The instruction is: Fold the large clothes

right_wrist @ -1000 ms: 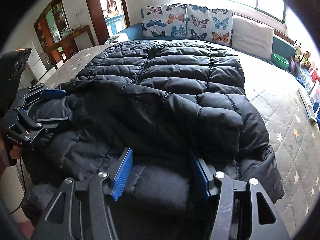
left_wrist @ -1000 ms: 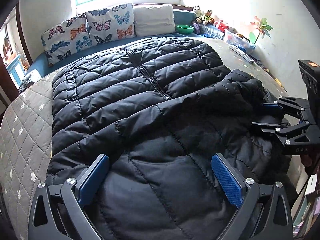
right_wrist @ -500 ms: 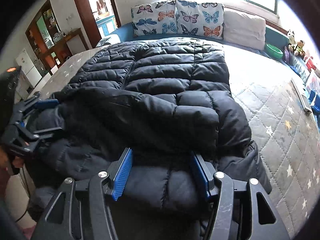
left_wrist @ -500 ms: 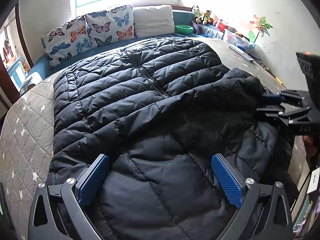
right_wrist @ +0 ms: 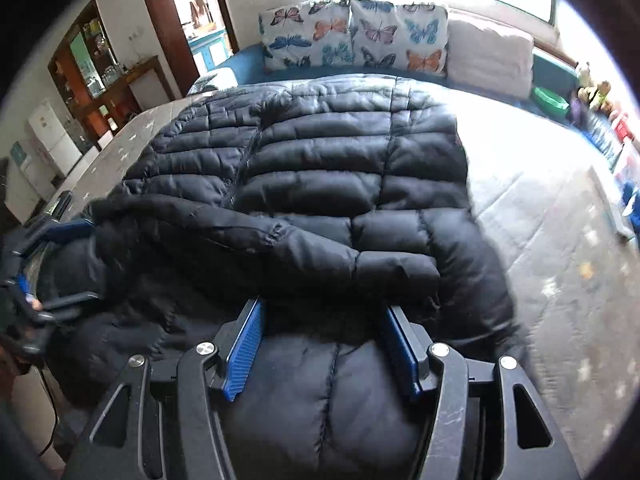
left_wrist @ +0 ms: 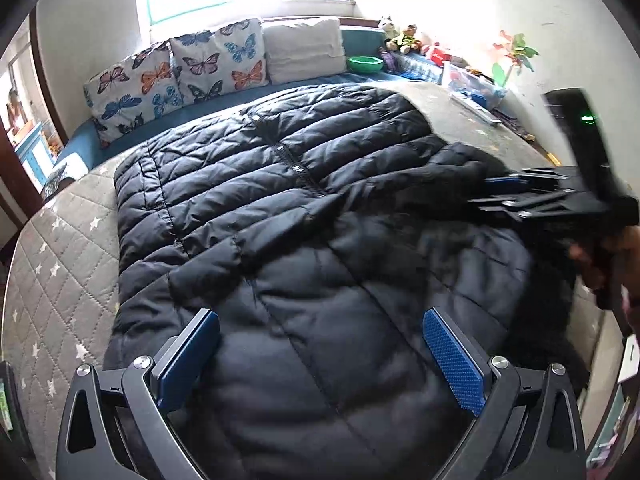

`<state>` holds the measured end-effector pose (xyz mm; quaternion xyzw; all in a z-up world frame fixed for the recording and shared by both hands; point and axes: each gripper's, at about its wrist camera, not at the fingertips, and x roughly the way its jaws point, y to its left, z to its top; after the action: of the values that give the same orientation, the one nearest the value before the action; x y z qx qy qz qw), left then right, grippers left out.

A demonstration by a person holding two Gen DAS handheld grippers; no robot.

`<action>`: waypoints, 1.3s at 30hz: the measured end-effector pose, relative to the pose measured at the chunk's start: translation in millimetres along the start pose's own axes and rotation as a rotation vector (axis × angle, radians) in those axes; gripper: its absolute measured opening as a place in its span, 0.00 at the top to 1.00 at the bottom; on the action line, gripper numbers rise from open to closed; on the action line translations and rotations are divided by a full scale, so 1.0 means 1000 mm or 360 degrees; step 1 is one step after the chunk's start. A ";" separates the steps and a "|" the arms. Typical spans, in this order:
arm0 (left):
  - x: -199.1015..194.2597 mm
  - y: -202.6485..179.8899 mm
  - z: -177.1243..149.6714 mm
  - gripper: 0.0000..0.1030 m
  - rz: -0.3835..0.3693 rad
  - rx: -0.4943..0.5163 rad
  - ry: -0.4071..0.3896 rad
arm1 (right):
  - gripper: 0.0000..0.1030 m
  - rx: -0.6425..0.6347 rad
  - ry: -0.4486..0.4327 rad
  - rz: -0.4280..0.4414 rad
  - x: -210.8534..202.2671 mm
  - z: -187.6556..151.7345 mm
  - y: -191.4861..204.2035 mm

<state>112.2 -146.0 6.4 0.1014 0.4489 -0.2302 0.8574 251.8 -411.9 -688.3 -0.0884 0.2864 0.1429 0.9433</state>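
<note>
A black puffer jacket (left_wrist: pixel 304 208) lies spread on the bed, zip up, with one sleeve folded across its front (right_wrist: pixel 280 236). My left gripper (left_wrist: pixel 320 344) hovers open over the jacket's near part, its blue pads wide apart above the fabric. My right gripper (right_wrist: pixel 322 344) is at the jacket's right edge, its blue pads closed against a thick bulge of the padded fabric. In the left wrist view the right gripper (left_wrist: pixel 496 192) shows side-on, held by a hand (left_wrist: pixel 600 260). The right wrist view has the left gripper (right_wrist: pixel 68 260) at the jacket's left edge.
Grey star-quilted bed cover (left_wrist: pixel 52 264) shows left of the jacket and on its right (right_wrist: pixel 560 240). Butterfly pillows (left_wrist: pixel 180 68) and a white pillow (left_wrist: pixel 304 50) line the far side. A green bowl (left_wrist: pixel 365 63), toys and boxes sit along the right wall. A doorway and cabinets (right_wrist: pixel 100 76) stand beyond the bed.
In the left wrist view the right gripper has shifted up and rolled, so its fingers now look nearly flat. The left gripper has stayed put, open.
</note>
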 end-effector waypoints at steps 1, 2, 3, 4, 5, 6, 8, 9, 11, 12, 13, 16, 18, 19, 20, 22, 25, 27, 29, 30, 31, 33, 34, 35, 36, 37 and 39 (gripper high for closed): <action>-0.007 -0.003 -0.003 0.00 -0.0015 0.0013 -0.0004 | 0.37 -0.0002 -0.0007 -0.0001 -0.002 -0.001 0.001; -0.015 -0.007 -0.008 0.00 -0.0036 0.0029 -0.0005 | 0.37 -0.0020 -0.0010 -0.0014 -0.003 -0.002 0.003; -0.025 -0.011 -0.014 0.00 -0.0064 0.0051 -0.0004 | 0.37 -0.0040 -0.0012 -0.0025 -0.004 -0.003 0.004; -0.034 -0.017 -0.022 0.00 -0.0090 0.0080 0.0002 | 0.37 -0.0062 -0.0014 -0.0038 -0.004 -0.005 0.005; -0.042 -0.022 -0.030 0.00 -0.0111 0.0108 0.0007 | 0.37 -0.0076 -0.0016 -0.0046 -0.004 -0.006 0.006; -0.050 -0.028 -0.038 0.00 -0.0130 0.0141 0.0020 | 0.37 -0.0078 -0.0019 -0.0049 -0.004 -0.006 0.006; -0.065 -0.042 -0.055 0.00 -0.0158 0.0216 0.0048 | 0.37 -0.0076 -0.0019 -0.0050 -0.005 -0.006 0.006; -0.074 -0.051 -0.065 0.00 -0.0180 0.0267 0.0050 | 0.37 -0.0078 -0.0019 -0.0053 -0.005 -0.005 0.006; -0.088 -0.069 -0.086 0.00 -0.0232 0.0354 0.0051 | 0.37 -0.0080 -0.0024 -0.0064 -0.005 -0.005 0.007; -0.093 -0.077 -0.094 0.00 -0.0257 0.0403 0.0064 | 0.37 -0.0082 -0.0029 -0.0074 -0.006 -0.006 0.008; -0.096 -0.087 -0.104 0.00 -0.0273 0.0477 0.0072 | 0.37 -0.0086 -0.0033 -0.0082 -0.006 -0.006 0.009; -0.094 -0.114 -0.126 0.00 -0.0201 0.0681 0.0058 | 0.37 -0.0094 -0.0039 -0.0116 -0.012 -0.006 0.013; -0.085 -0.126 -0.137 0.00 -0.0158 0.0761 0.0088 | 0.37 -0.0083 -0.0047 -0.0125 -0.020 -0.004 0.014; -0.079 -0.131 -0.139 0.00 -0.0151 0.0794 0.0109 | 0.37 -0.0081 -0.0056 -0.0121 -0.024 -0.004 0.015; -0.071 -0.137 -0.144 0.00 -0.0132 0.0843 0.0131 | 0.37 -0.0077 -0.0071 -0.0113 -0.031 -0.004 0.016; -0.059 -0.146 -0.150 0.00 -0.0054 0.0933 0.0115 | 0.37 -0.0083 -0.0094 -0.0104 -0.043 -0.006 0.017; -0.047 -0.153 -0.150 0.01 0.0061 0.1011 0.0057 | 0.37 -0.0133 -0.0131 -0.0097 -0.066 -0.016 0.023; -0.044 -0.155 -0.150 0.19 0.0087 0.1035 0.0027 | 0.37 -0.0174 -0.0141 -0.0109 -0.078 -0.025 0.027; -0.044 -0.155 -0.148 0.35 0.0121 0.1054 -0.0006 | 0.37 -0.0211 -0.0141 -0.0101 -0.087 -0.033 0.032; -0.047 -0.154 -0.147 0.45 0.0112 0.1045 -0.0028 | 0.37 -0.0239 -0.0136 -0.0088 -0.093 -0.040 0.035; -0.049 -0.152 -0.145 0.57 0.0102 0.1030 -0.0046 | 0.37 -0.0263 -0.0134 -0.0075 -0.097 -0.047 0.038; -0.058 -0.143 -0.136 0.69 0.0083 0.0966 -0.0069 | 0.37 -0.0321 -0.0123 -0.0050 -0.104 -0.061 0.045; -0.062 -0.139 -0.130 0.72 0.0064 0.0926 -0.0083 | 0.37 -0.0344 -0.0118 -0.0037 -0.106 -0.065 0.048; -0.065 -0.136 -0.126 0.73 0.0053 0.0899 -0.0092 | 0.37 -0.0385 -0.0112 -0.0011 -0.109 -0.075 0.053; -0.069 -0.131 -0.120 0.75 0.0031 0.0861 -0.0100 | 0.37 -0.0425 -0.0111 0.0021 -0.114 -0.084 0.059; -0.073 -0.127 -0.114 0.76 0.0017 0.0831 -0.0107 | 0.37 -0.0448 -0.0113 0.0043 -0.117 -0.089 0.062; -0.080 -0.120 -0.105 0.77 -0.0006 0.0780 -0.0124 | 0.37 -0.0511 -0.0113 0.0128 -0.127 -0.105 0.071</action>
<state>-61.5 -186.0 14.9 0.2965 0.3463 -0.3375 0.8236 73.8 -398.4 -708.8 -0.2214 0.2298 0.2276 0.9200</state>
